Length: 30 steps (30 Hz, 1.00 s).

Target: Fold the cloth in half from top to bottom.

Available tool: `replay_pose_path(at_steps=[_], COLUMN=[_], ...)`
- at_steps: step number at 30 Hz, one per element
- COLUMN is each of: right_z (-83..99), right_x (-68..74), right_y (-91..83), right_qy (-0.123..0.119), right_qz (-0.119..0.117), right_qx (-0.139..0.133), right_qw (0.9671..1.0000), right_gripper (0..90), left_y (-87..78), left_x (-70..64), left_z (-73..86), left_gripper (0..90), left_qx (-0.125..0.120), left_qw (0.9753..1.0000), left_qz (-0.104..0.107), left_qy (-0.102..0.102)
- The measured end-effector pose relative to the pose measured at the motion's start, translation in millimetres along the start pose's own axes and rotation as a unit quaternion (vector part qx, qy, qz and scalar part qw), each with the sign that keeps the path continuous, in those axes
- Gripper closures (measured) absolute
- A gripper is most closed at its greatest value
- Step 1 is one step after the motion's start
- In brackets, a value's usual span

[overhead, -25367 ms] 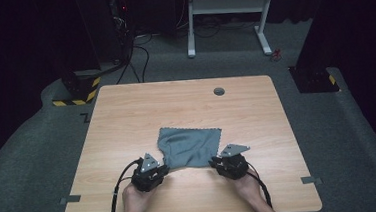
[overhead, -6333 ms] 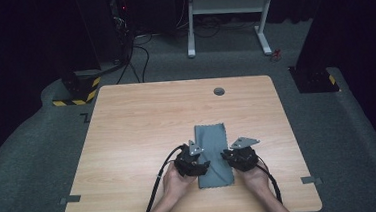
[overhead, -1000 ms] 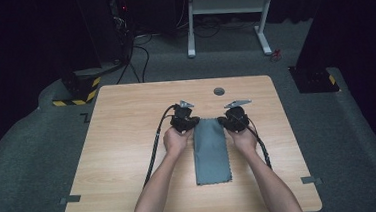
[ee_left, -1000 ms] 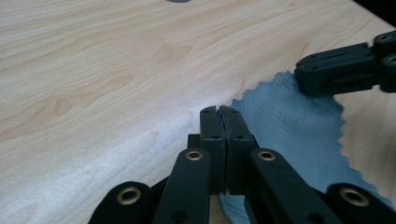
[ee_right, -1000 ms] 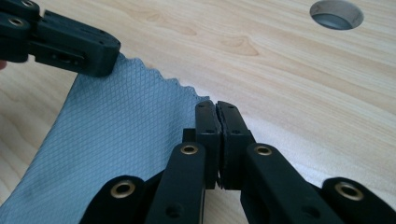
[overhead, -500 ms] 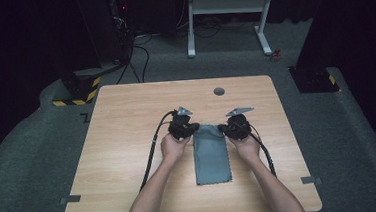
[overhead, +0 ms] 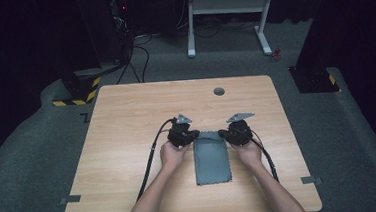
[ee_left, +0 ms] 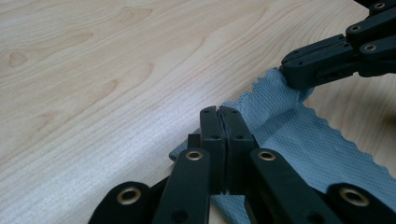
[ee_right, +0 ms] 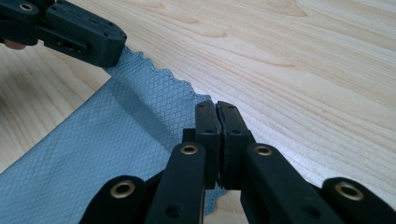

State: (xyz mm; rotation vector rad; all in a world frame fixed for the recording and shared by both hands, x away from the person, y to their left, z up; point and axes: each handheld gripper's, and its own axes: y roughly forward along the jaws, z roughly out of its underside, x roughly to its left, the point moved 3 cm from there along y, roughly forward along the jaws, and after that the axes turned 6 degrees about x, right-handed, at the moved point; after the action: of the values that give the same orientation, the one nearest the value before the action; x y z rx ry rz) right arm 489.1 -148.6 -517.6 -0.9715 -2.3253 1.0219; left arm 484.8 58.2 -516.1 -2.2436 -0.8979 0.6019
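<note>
Both grippers pinching far corners of grey cloth (overhead: 211,156): left gripper (ee_left: 219,122) and right gripper (ee_right: 216,119) clamping shut on it. Cloth lying as narrow folded strip between them on table (overhead: 127,120); next fold toward person probably remaining.

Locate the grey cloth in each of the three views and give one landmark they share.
High view: grey cloth lies lengthwise at table centre, between the hands.
Left gripper view: lower right, its corner behind the shut left tool.
Right gripper view: lower left, its corner behind the shut right tool.
Shared landmark: the cloth's zigzag far edge.
</note>
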Motion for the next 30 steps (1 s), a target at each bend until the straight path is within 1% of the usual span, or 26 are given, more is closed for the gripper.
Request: replay_pose_path(at_steps=[2,3,4,6,8,10,12,13,14,16,21,23,25,27,28,30], right_z=[2.4,3.2,4.0,4.4,6.7,7.6,10.9,10.9,12.4,12.9,14.8,16.2,16.6,17.6,19.1,19.9], right_x=[0.7,1.2,1.8,1.8,2.7,2.8,2.3,2.3,2.7,2.9,5.3,6.3,6.3,6.4,7.2,7.1], right_y=[-2.0,-2.7,-3.4,-3.4,-3.7,-3.7,-4.1,-4.1,-4.8,-5.3,-7.9,-8.2,-8.4,-8.7,-9.5,-9.7], right_qy=[-0.001,0.001,0.004,0.001,0.0,0.0,0.0,0.0,0.001,0.0,-0.003,0.0,-0.002,-0.008,-0.004,-0.004], right_qz=[-0.002,-0.003,-0.005,-0.005,-0.007,-0.007,-0.009,-0.009,-0.011,-0.012,-0.014,-0.016,-0.016,-0.016,-0.017,-0.018], right_qx=[-0.003,-0.003,-0.003,-0.005,-0.004,-0.003,-0.005,-0.005,-0.005,-0.006,-0.007,-0.009,-0.008,-0.011,-0.009,-0.009], right_qw=[1.0,1.0,1.0,1.0,1.0,1.0,0.9999,0.9999,0.9999,0.9999,0.9999,0.9998,0.9998,0.9998,0.9998,0.9998], right_gripper=[88.6,88.5,88.5,88.5,88.5,88.5,88.5,88.5,88.5,88.5,88.5,88.5,88.5,88.5,88.5,88.5], left_y=[-0.7,-1.0,-1.6,-1.6,-2.5,-2.9,-3.7,-3.7,-4.1,-4.2,-5.9,-6.4,-6.5,-7.0,-7.0,-7.4], left_x=[-1.3,-2.3,-2.6,-3.4,-6.4,-8.0,-11.6,-11.6,-12.0,-13.7,-14.2,-14.1,-14.8,-15.7,-16.8,-18.3], left_z=[2.0,2.9,4.3,4.9,6.2,6.7,8.5,8.5,9.1,10.2,12.2,13.3,13.8,14.8,15.5,17.1], left_gripper=[88.9,88.9,88.9,88.9,88.9,88.9,88.9,88.9,88.9,88.9,88.9,88.9,88.9,88.9,88.9,88.9], left_qx=[-0.002,-0.003,-0.004,-0.003,-0.001,-0.002,-0.003,-0.003,-0.002,0.0,-0.008,-0.009,-0.009,-0.01,-0.01,-0.01], left_qw=[1.0,1.0,1.0,1.0,1.0,1.0,0.9999,0.9999,0.9999,0.9998,0.9999,0.9999,0.9999,0.9998,0.9998,0.9998], left_qz=[0.001,0.004,0.005,0.005,0.003,0.004,0.004,0.004,0.002,0.001,0.005,0.006,0.007,0.007,0.009,0.011], left_qy=[0.001,-0.003,0.0,-0.002,0.006,0.005,0.011,0.011,0.016,0.017,0.011,0.013,0.011,0.014,0.012,0.014])
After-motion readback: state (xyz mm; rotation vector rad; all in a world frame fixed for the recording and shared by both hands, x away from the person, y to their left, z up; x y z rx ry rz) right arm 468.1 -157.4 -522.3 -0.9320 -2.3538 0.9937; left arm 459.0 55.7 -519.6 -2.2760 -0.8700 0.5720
